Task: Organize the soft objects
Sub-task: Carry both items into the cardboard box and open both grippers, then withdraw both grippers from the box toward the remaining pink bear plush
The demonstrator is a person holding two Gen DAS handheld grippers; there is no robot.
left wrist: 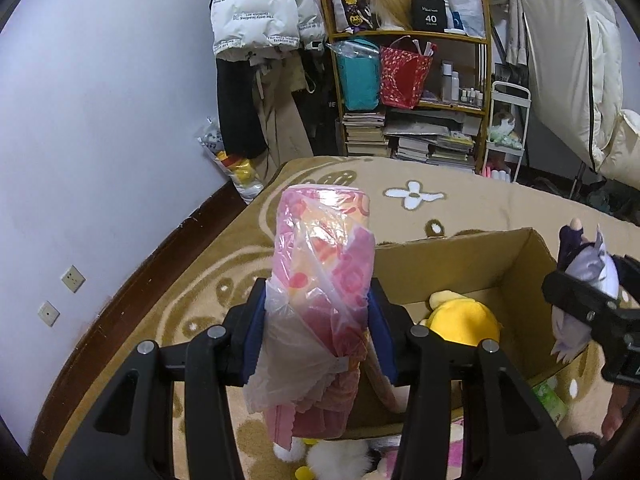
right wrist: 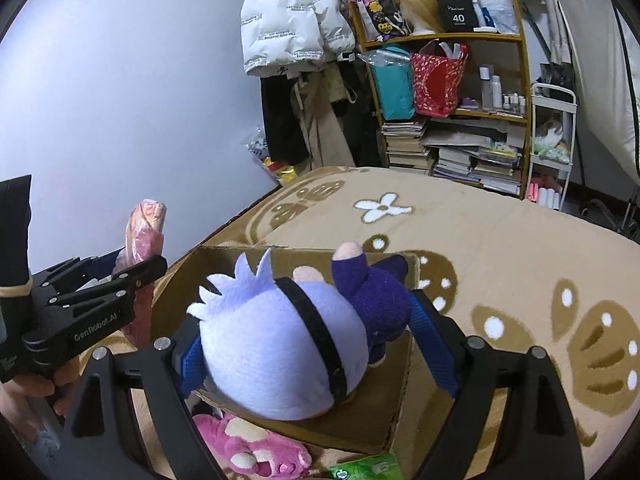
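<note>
A pink rolled cloth in a clear plastic bag [left wrist: 324, 264] stands upright between the blue pads of my left gripper [left wrist: 318, 300], which is shut on it, left of an open cardboard box [left wrist: 460, 240]. A yellow plush [left wrist: 464, 316] lies inside the box. My right gripper [right wrist: 308, 316] is shut on a lilac-headed plush doll in a dark purple outfit [right wrist: 280, 344], held over the box [right wrist: 360, 428]. The right wrist view shows the left gripper [right wrist: 132, 272] and the roll [right wrist: 146, 232] at the left, with a hand under them.
A pink plush [right wrist: 248, 444], a white fluffy toy [left wrist: 336, 456] and a green pack [right wrist: 368, 470] lie on the beige patterned carpet [right wrist: 500, 248] near the box. A cluttered shelf [left wrist: 412, 80], hanging coats [left wrist: 256, 20] and a white cart [left wrist: 508, 132] stand behind.
</note>
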